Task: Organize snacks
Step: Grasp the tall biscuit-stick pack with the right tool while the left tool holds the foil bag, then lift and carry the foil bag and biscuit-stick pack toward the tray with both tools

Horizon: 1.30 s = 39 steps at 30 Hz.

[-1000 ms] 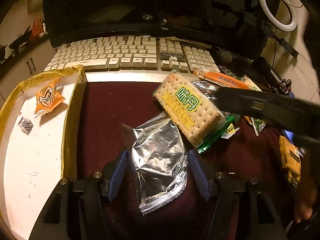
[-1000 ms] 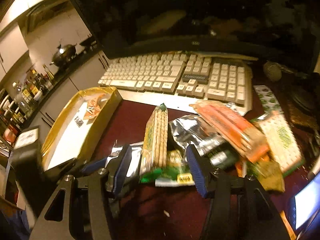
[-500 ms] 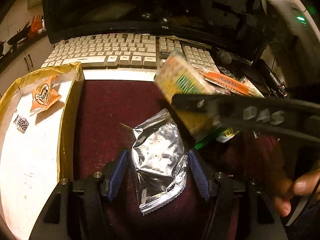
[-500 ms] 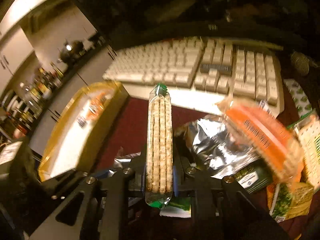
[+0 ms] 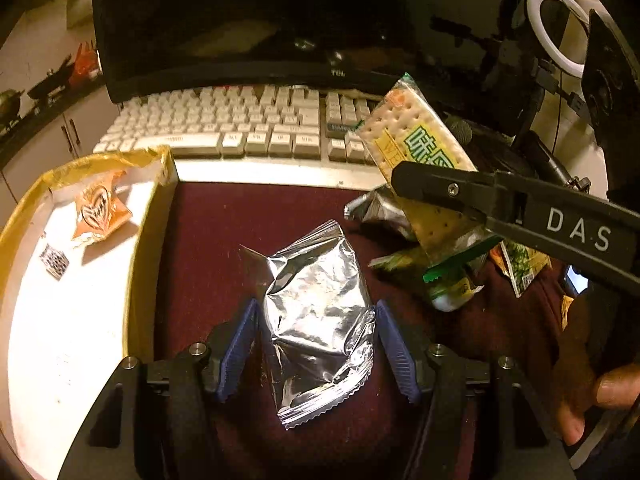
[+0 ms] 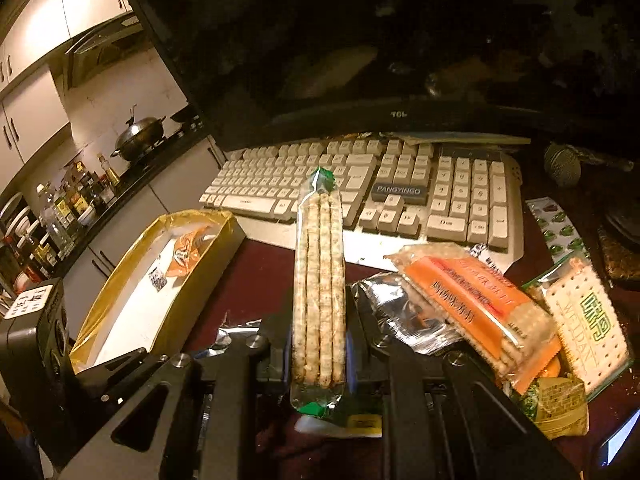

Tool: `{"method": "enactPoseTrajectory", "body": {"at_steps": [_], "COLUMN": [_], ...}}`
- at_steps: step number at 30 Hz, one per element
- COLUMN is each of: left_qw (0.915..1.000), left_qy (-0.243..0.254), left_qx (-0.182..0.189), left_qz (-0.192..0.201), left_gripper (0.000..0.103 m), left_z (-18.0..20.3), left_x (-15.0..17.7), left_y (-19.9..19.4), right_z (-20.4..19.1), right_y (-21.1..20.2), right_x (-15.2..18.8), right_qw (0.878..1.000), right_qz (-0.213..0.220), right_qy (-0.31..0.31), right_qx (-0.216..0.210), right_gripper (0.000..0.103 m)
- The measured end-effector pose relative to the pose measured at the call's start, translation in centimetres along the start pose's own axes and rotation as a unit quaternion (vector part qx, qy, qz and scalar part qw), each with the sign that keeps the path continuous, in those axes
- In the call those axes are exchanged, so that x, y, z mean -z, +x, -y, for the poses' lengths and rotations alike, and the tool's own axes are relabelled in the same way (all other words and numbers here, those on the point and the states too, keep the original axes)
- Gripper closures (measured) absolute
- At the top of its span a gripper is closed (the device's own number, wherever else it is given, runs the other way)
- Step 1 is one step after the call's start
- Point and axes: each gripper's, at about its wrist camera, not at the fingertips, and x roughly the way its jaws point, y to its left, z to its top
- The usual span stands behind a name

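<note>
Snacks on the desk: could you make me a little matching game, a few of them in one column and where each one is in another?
Things:
1. cracker pack
2. silver foil packet
3. small orange packet
4. orange-label biscuit pack

Places:
A. lying inside the yellow-edged box
B. on the dark red mat, between the open blue pads of the left gripper
C. on the heap of snacks, at the right
D. clamped on edge in the right gripper, off the mat

Pairs: 1-D, 2-B, 3-A, 4-C
</note>
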Motion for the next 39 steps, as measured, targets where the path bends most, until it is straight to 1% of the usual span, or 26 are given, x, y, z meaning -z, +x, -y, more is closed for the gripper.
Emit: {"method": "enactPoseTrajectory", "body": {"at_steps": [5, 7, 9, 11, 16, 25, 39], "left_qw": [0.9992, 0.9984, 0.9967, 0.9938, 0.9902, 0.9864, 0.9835], "left_qy": [0.007, 0.003, -0.001, -0.006, -0.019, -0.021, -0.018], "left_qx": [-0.019, -0.028, -0.044, -0.067, -0.083, -0.095, -0.109], "left_qz": [0.035, 0.049, 0.068, 0.088, 0.111, 0.133, 0.143], "left_gripper": [0.039, 0.039, 0.039, 0.039, 0.039, 0.039, 0.038], "left_z": [0.4, 0.3, 0.2, 0.0, -0.5, -0.4, 0.0], "left_x": [-1.0, -1.5, -2.0, -2.1, -2.0, -1.8, -1.5], "left_y": [-0.6, -0.5, -0.5, -0.5, -1.0, -1.8, -2.2], "right_z": [0.0, 0.2, 0.3, 0.4, 0.3, 0.3, 0.0], "right_y": [-0.1, 0.0, 0.2, 0.3, 0.4, 0.5, 0.1], "right_x": [-0.1, -0.2, -0.2, -0.2, -0.2, -0.2, -0.2], "right_qw": [1.0, 1.0, 1.0, 1.0, 1.0, 1.0, 1.0], "right_qz": [0.011, 0.011, 0.01, 0.009, 0.007, 0.01, 0.012], "right_qy": [-0.005, -0.003, -0.002, -0.002, -0.005, -0.005, -0.005], "right_qx": [0.01, 0.013, 0.016, 0.018, 0.02, 0.019, 0.008], "right_gripper": [0.085, 0.085, 0.085, 0.085, 0.085, 0.085, 0.085]}}
